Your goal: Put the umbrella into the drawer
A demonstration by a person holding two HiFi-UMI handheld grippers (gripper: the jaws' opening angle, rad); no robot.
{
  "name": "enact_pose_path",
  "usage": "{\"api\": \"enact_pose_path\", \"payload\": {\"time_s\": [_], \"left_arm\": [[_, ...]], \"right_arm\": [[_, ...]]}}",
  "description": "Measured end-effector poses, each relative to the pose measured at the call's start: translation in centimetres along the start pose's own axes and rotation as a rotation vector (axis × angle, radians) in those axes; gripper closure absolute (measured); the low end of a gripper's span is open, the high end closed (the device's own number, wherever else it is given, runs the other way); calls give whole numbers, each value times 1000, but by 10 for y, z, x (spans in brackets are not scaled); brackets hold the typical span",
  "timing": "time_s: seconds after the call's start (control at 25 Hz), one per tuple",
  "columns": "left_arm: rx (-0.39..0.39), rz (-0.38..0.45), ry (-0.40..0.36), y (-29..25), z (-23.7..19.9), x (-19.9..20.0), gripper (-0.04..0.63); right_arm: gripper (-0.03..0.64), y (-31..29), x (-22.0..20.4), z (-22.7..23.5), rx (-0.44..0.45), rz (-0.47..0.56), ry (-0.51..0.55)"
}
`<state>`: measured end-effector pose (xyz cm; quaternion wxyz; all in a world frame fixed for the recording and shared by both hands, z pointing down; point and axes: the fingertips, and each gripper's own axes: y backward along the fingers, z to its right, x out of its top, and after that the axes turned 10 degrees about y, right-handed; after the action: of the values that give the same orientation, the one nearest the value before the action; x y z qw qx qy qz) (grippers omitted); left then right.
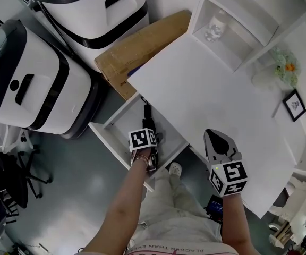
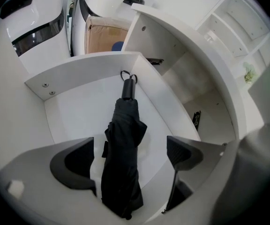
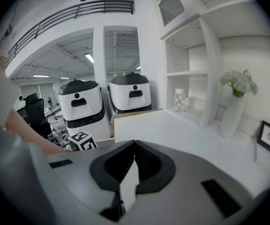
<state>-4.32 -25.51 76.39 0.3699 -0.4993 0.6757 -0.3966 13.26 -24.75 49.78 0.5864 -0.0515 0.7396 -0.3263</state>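
A folded black umbrella (image 2: 123,149) lies lengthwise on the floor of the open white drawer (image 2: 78,74), its strap loop at the far end. My left gripper (image 2: 132,159) hangs over it, open. Its pads stand wide on either side of the umbrella and do not touch it. In the head view the umbrella (image 1: 147,116) shows in the pulled-out drawer (image 1: 108,132) under the desk, just beyond the left gripper's marker cube (image 1: 142,138). My right gripper (image 1: 215,135) is shut and empty, held above the desk's near edge; in its own view the right gripper (image 3: 134,144) has its tips together.
The white desk (image 1: 211,89) carries a shelf unit with a glass jar (image 1: 215,25), a vase of flowers (image 1: 286,68) and a small picture frame (image 1: 295,104). Two white machines (image 1: 31,78) and a cardboard sheet (image 1: 142,41) stand left of the drawer. A black chair (image 1: 15,174) is at far left.
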Motion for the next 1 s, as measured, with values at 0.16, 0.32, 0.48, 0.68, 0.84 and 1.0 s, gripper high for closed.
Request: {"api": "enact_pose_path", "payload": {"time_s": [0.16,0.32,0.48,0.68,0.84,1.0], "left_arm": [[-35,18,-8,13,9,3,120],[-36,44,-30,29,16,7,121],[-53,83,-35,45,23,11,123],[-72,140,-66,70,31,19,141],[-71,211,-119,92,37,26,229],[-78,266,-146,113,43,32,272]], "right_arm": [[609,6,7,-1,-5,17,8],[609,16,13,0,-13,29,12],[609,25,20,1,-12,42,12],[609,32,34,4,-22,73,16],[609,38,44,8,-32,101,21],[609,45,53,10,-32,128,29]]}}
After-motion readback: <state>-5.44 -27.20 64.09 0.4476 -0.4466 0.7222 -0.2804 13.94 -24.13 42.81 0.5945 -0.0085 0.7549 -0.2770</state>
